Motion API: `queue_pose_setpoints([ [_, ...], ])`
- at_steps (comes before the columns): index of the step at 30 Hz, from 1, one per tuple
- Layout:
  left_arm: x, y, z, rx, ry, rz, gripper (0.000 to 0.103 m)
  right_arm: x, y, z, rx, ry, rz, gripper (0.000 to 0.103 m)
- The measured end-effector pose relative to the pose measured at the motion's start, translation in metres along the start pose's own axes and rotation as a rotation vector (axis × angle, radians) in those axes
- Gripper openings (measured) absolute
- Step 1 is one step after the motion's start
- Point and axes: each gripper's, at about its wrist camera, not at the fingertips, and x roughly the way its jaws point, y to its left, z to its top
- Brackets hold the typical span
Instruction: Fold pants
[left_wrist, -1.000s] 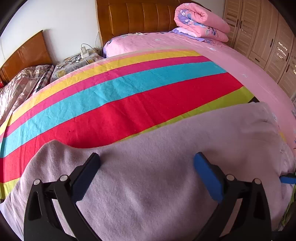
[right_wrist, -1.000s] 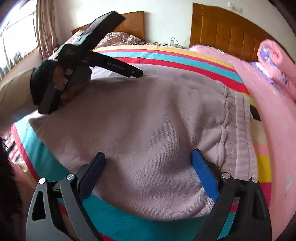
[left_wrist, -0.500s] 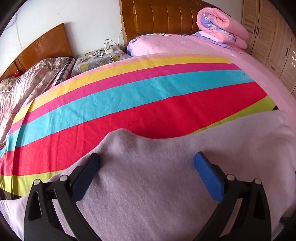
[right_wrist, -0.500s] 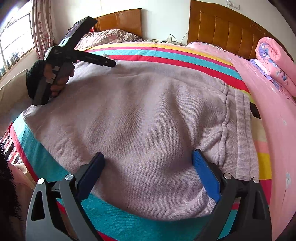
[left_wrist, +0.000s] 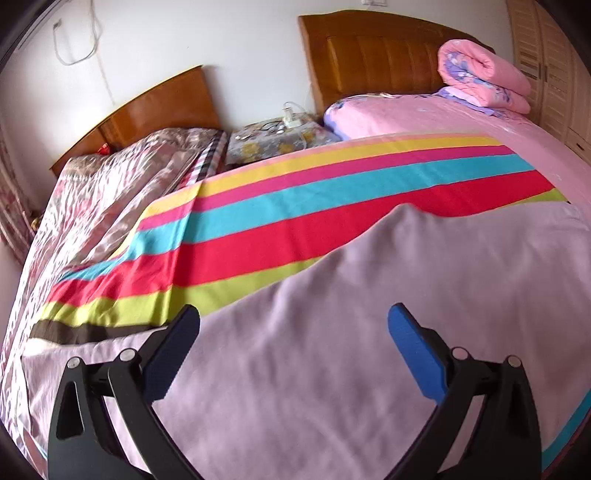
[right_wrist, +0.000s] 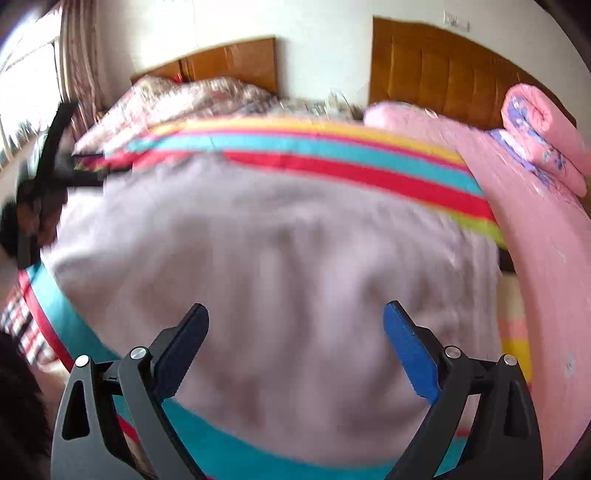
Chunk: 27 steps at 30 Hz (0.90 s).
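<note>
Pale lilac knitted pants (left_wrist: 369, 332) lie spread flat on the striped bedcover (left_wrist: 332, 206). My left gripper (left_wrist: 293, 325) is open and empty, hovering over the pants near their left end. In the right wrist view the pants (right_wrist: 277, 258) fill the middle, with the ribbed waistband (right_wrist: 484, 266) at the right. My right gripper (right_wrist: 295, 321) is open and empty above the pants' near edge. The left gripper (right_wrist: 44, 170) shows at the far left of that view, blurred, held in a hand.
A rolled pink quilt (left_wrist: 484, 81) lies on the pink bed (left_wrist: 424, 114) by the wooden headboard (left_wrist: 373, 55). A floral-covered second bed (left_wrist: 122, 192) is at left, a bedside table with cables (left_wrist: 280, 136) between. Wardrobe doors (left_wrist: 554, 66) stand at right.
My left gripper has swung left along the pants toward their left end. The right wrist view has moved and is now blurred; the left gripper sits farther left in it.
</note>
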Motion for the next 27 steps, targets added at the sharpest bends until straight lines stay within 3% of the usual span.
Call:
queue_pose_setpoints([
  [3, -0.005, 0.05, -0.025, -0.09, 0.029, 0.048, 0.102, 0.021, 0.043, 0.042, -0.08, -0.044, 0.075, 0.092],
  [8, -0.01, 0.122, -0.068, -0.253, 0.095, 0.083, 0.102, 0.091, 0.135, 0.101, -0.239, 0.009, 0.166, 0.092],
  [14, -0.009, 0.164, -0.104, -0.321, 0.133, 0.088, 0.102, 0.173, 0.212, 0.128, -0.275, 0.131, 0.209, 0.092],
  [17, -0.009, 0.17, -0.112, -0.343, 0.129, 0.06, 0.102, 0.205, 0.224, 0.125, -0.279, 0.175, 0.188, 0.094],
  [20, -0.005, 0.169, -0.113, -0.339, 0.115, 0.054, 0.102, 0.212, 0.222, 0.126, -0.257, 0.155, 0.173, 0.096],
  [23, -0.006, 0.169, -0.114, -0.342, 0.108, 0.045, 0.102, 0.209, 0.212, 0.133, -0.164, 0.16, 0.099, 0.096],
  [25, -0.004, 0.171, -0.114, -0.346, 0.107, 0.037, 0.102, 0.205, 0.209, 0.137, -0.107, 0.146, 0.141, 0.096],
  [27, -0.003, 0.172, -0.113, -0.347, 0.104, 0.033, 0.102, 0.208, 0.22, 0.138, -0.138, 0.153, 0.148, 0.096],
])
